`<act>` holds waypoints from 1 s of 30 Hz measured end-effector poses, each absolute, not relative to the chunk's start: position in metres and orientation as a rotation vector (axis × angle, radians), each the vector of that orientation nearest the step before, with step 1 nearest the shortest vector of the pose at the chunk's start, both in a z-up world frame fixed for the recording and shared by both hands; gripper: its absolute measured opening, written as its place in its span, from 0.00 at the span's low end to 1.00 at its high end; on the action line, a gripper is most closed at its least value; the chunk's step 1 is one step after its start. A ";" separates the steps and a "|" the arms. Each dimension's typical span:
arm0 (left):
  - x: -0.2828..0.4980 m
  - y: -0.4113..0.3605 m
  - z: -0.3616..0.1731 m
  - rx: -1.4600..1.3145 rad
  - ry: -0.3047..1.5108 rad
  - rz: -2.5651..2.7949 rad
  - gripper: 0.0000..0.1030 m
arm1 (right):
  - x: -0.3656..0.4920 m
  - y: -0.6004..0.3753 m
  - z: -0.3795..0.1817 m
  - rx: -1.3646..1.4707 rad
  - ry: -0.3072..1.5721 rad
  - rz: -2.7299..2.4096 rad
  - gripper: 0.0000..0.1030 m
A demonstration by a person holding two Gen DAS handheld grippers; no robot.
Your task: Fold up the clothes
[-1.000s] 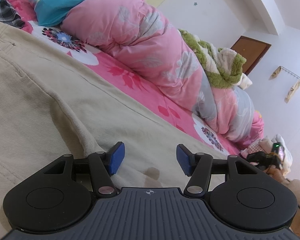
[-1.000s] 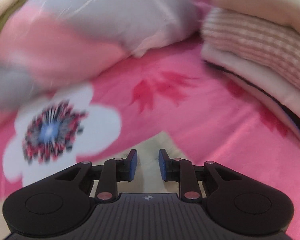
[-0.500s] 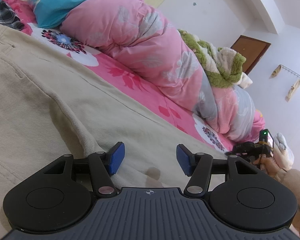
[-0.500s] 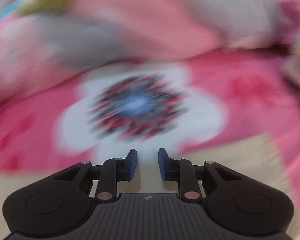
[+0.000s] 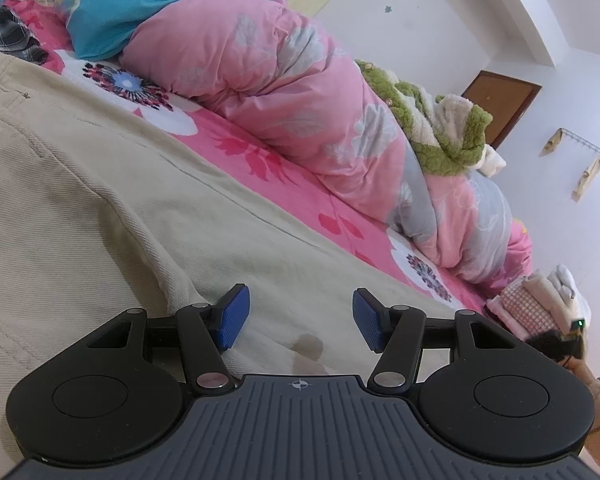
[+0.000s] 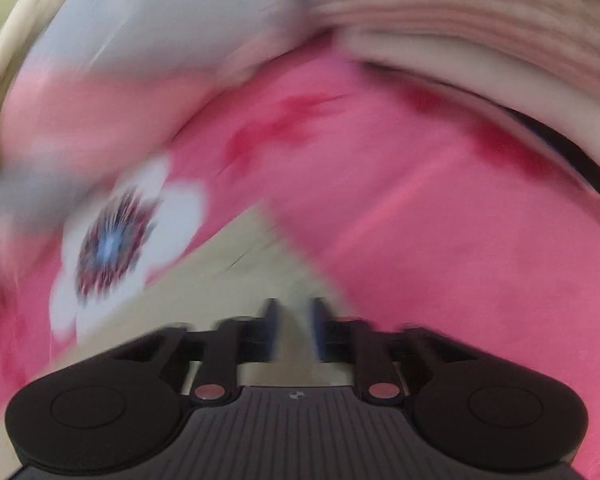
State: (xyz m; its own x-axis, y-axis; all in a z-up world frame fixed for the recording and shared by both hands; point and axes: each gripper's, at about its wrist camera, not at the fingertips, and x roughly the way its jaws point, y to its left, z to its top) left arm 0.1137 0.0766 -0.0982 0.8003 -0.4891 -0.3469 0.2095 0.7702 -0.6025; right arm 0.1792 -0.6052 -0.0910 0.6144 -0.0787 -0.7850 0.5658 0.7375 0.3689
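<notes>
A: Nearest, the left tool (image 5: 301, 319) hangs spread wide, gripping nothing, just over the beige trousers (image 5: 100, 208) lying flat on the bed (image 5: 296, 196).

B: The right tool (image 6: 291, 326)?

A: Blurred; fingers narrowly parted over a trouser corner, whether it pinches cloth I cannot tell.

B: Risk?

A: Probably a missed hem, or snagging the pink sheet. Beyond, the quilt (image 5: 300, 92) crowds the fold; the folded stack (image 5: 540, 300) could topple.
</notes>
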 end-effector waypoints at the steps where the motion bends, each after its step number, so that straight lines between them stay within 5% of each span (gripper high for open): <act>1: 0.114 0.077 -0.098 -0.577 0.517 -0.398 0.56 | 0.171 -0.618 -0.091 0.673 0.815 -0.465 0.09; 7: 0.114 0.077 -0.099 -0.579 0.520 -0.399 0.56 | 0.131 -0.595 -0.055 0.560 0.721 -0.464 0.13; 11: 0.114 0.079 -0.099 -0.588 0.520 -0.400 0.56 | 0.122 -0.538 -0.053 0.463 0.771 -0.211 0.28; 20: 0.105 0.090 -0.093 -0.644 0.511 -0.420 0.64 | 0.096 -0.498 -0.048 0.167 0.859 -0.581 0.30; 30: 0.077 0.127 -0.081 -0.635 0.409 -0.358 0.66 | 0.164 -0.273 -0.004 0.082 0.839 0.197 0.30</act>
State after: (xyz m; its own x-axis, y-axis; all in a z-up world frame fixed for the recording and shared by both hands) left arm 0.0770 0.1266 -0.0806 0.8605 -0.4405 -0.2560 0.1955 0.7495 -0.6325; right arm 0.1644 -0.2735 -0.0041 0.6513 0.2059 -0.7304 -0.1414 0.9786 0.1497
